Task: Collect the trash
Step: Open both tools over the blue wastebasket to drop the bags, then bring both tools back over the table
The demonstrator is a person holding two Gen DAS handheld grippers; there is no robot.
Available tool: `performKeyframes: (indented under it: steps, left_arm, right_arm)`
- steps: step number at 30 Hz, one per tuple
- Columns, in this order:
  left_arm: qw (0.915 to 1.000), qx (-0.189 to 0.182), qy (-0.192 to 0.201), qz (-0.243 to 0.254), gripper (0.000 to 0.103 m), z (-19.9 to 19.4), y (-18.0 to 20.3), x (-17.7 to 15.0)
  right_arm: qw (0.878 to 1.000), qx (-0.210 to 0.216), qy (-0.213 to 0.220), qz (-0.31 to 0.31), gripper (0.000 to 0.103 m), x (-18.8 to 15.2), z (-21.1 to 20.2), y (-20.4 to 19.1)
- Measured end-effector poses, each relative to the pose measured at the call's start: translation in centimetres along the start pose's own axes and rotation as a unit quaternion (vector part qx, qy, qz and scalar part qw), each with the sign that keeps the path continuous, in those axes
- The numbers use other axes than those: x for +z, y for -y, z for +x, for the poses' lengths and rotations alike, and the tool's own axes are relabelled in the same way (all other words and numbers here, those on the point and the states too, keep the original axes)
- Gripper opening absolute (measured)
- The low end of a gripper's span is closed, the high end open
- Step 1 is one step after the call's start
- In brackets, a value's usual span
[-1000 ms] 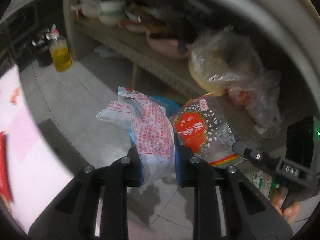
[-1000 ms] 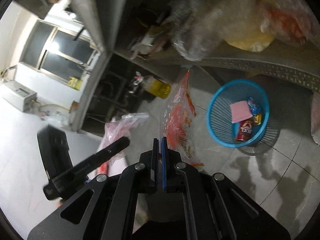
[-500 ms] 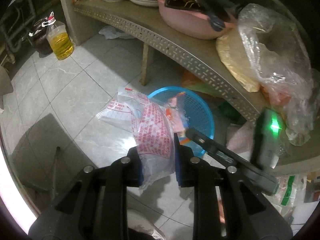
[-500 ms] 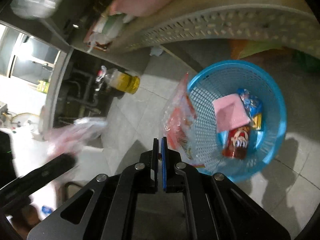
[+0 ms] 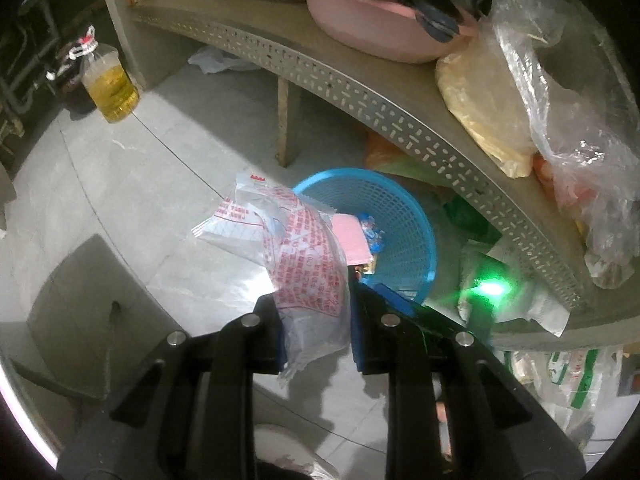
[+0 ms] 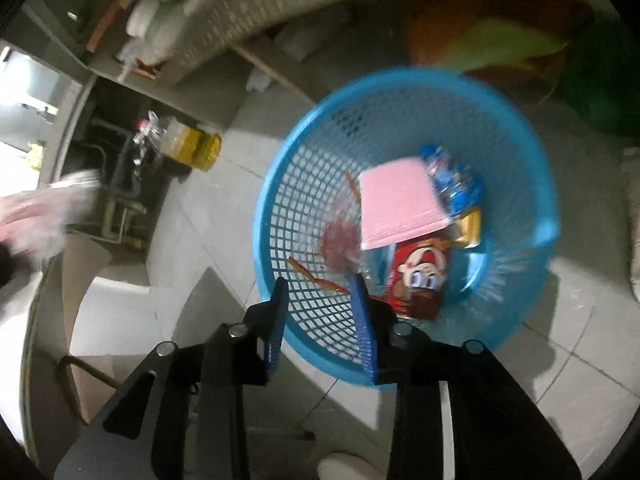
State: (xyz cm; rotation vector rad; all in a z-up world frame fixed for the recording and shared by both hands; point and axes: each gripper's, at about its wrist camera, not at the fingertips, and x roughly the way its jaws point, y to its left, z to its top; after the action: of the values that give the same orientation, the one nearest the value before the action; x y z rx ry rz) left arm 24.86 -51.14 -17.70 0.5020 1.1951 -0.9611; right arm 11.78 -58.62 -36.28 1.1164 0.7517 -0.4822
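Observation:
My left gripper [image 5: 314, 308] is shut on a crumpled clear bag with red print [image 5: 296, 248], held above the tiled floor just left of a blue mesh basket [image 5: 404, 220]. In the right wrist view my right gripper [image 6: 320, 284] hangs over the near rim of the same basket [image 6: 304, 200]. Its jaws are opening and the pads press on nothing. A clear wrapper with red print [image 6: 340, 240] lies loose and blurred inside, just beyond the tips. Also in the basket are a pink sheet [image 6: 396, 208], a red packet [image 6: 420, 280] and a blue wrapper [image 6: 452, 180].
A grey shelf with a perforated edge [image 5: 360, 92] overhangs the basket and carries a pink basin [image 5: 368, 32] and plastic bags [image 5: 520, 92]. A bottle of yellow oil [image 5: 112, 88] stands on the floor at the far left. More bags lie under the shelf.
My right gripper came down over the basket and opened, and the red-printed clear wrapper left its jaws and went in. My left gripper sank toward the basket with its bag still held.

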Motion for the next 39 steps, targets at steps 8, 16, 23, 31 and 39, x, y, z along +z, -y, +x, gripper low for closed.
performKeyframes:
  steps: [8,16,23,31,39]
  left_arm:
    - [0.9991,-0.013,-0.024,-0.033,0.073,3.9,1.0,1.7]
    - [0.9997,0.005,-0.003,-0.025,0.073,0.5,1.3,1.2]
    - [0.9987,0.015,0.046,-0.016,0.073,-5.6,1.0,0.1]
    - [0.9943,0.002,0.106,0.002,0.074,-13.7,1.4,-4.1]
    - [0.9857,-0.022,0.166,-0.014,0.08,-21.3,0.5,-12.3]
  right_arm:
    - [0.999,0.002,0.031,0.015,0.036,-2.4,-7.4,2.6]
    - [0.999,-0.016,0.014,0.024,0.036,-5.9,-9.7,4.9]
    - [1.0,-0.012,0.014,0.013,0.036,-7.6,-12.0,4.4]
    - [0.998,-0.032,0.026,-0.043,0.044,-8.9,-15.9,1.4]
    - [0.983,-0.093,0.054,-0.147,0.074,-11.6,-21.6,-4.2]
